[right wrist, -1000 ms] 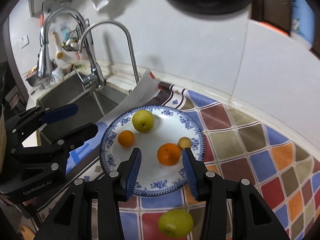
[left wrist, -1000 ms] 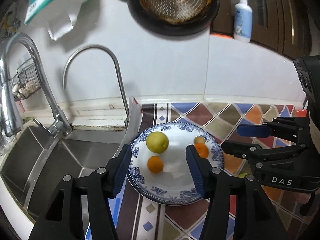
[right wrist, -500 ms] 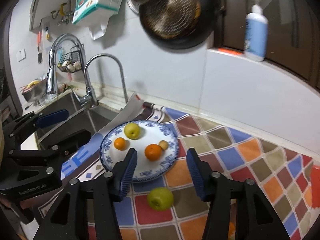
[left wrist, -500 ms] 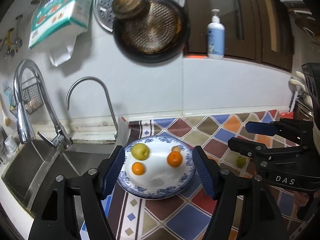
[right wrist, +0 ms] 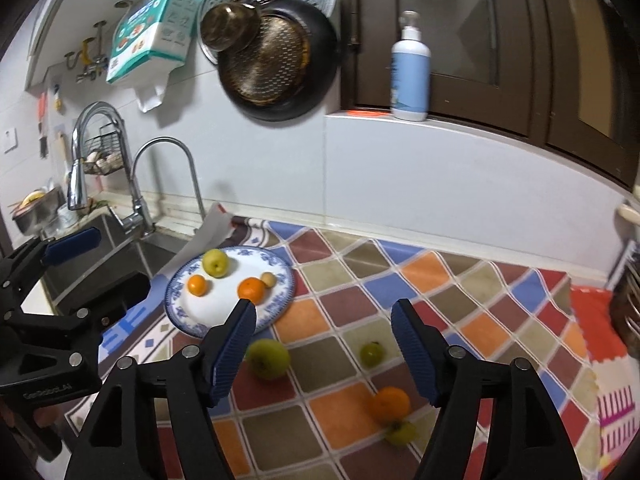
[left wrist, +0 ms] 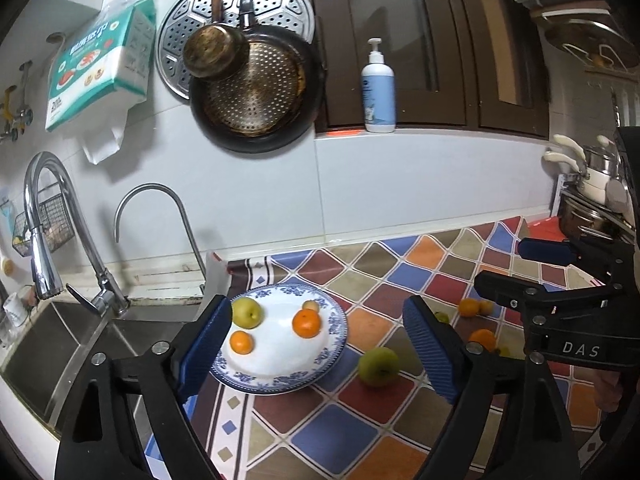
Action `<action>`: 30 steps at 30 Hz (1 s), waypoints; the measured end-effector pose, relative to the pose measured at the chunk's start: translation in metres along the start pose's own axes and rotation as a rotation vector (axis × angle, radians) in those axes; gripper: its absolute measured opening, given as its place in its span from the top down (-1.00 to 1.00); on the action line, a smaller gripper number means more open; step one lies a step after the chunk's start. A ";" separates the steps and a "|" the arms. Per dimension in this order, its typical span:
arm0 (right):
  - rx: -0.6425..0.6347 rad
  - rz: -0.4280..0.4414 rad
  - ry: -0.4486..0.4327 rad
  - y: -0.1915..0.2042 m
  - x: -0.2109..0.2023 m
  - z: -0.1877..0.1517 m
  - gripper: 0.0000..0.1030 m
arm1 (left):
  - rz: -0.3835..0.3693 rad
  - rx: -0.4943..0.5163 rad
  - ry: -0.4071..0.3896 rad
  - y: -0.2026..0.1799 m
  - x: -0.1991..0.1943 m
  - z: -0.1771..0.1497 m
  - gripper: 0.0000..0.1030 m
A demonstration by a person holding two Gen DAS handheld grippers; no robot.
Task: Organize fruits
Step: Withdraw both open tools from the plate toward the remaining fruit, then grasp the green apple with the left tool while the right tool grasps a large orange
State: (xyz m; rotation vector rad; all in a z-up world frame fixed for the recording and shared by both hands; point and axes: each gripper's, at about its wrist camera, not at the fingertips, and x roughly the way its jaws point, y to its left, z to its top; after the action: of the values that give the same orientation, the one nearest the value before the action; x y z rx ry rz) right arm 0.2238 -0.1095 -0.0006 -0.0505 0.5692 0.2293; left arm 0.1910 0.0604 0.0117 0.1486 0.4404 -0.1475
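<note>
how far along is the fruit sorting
Four fruits already sit on the blue-rimmed plate. Nothing is in hand: the left claw and right claw are both open and empty. Left on the mat: a green apple, a small green fruit and an orange.

Blue-and-white floral plate (left wrist: 336, 344); multicoloured diamond-check cloth (right wrist: 460, 300); blue-padded claws.

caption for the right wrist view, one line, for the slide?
Right gripper, jaws open and empty, above loose fruit on the patterned mat, beside a blue-rimmed plate holding four fruits.
</note>
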 end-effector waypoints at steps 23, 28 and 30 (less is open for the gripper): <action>0.029 -0.151 0.118 -0.029 0.011 -0.074 -0.37 | -0.023 0.091 0.142 -0.037 0.035 -0.051 -0.77; 0.014 -0.173 0.168 -0.034 0.027 -0.088 -0.37 | -0.022 0.117 0.187 -0.042 0.052 -0.062 -0.77; 0.008 -0.177 0.180 -0.036 0.033 -0.091 -0.37 | -0.026 0.118 0.208 -0.044 0.062 -0.066 -0.77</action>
State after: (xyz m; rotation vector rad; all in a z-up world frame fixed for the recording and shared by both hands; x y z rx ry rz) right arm 0.2108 -0.1476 -0.0954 -0.1145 0.7405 0.0499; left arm 0.2113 0.0227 -0.0793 0.2761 0.6418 -0.1851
